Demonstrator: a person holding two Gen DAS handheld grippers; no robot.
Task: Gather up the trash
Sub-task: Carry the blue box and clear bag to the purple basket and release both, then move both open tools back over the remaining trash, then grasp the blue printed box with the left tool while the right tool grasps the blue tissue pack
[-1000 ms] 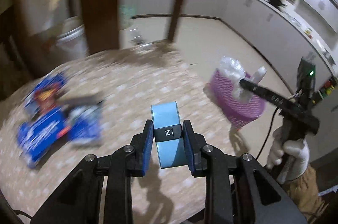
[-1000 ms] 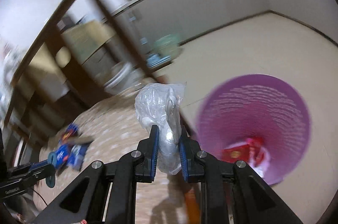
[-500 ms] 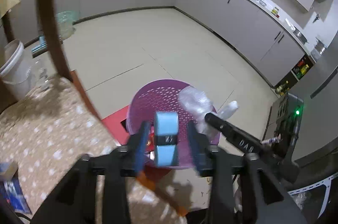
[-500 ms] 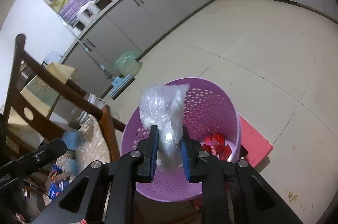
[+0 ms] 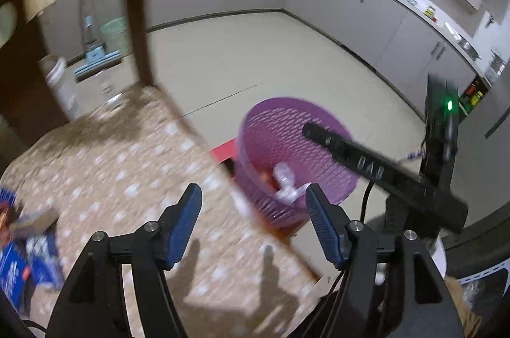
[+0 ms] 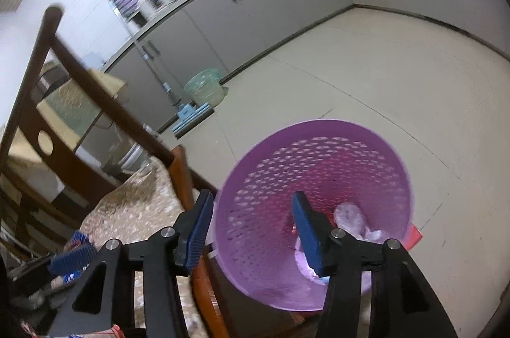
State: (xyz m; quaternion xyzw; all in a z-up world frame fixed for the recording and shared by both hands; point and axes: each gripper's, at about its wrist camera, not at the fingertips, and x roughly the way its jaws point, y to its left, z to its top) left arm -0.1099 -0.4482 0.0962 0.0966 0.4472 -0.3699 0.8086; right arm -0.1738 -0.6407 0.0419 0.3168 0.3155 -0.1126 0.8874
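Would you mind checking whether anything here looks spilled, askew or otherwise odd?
Nothing looks spilled. The clear plastic bag lies inside the purple basket, which stands upright. Blue wrappers lie scattered on the tablecloth, not yet collected. Both grippers are open and hold nothing.

Crumpled clear plastic (image 6: 349, 215) inside purple basket (image 6: 255, 204)

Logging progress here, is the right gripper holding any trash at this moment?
No, the right gripper is open and empty above the purple basket.

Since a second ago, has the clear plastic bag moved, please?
Yes. It has left the right claw, now open, and dropped down into the purple basket, where the bag lies at the bottom.
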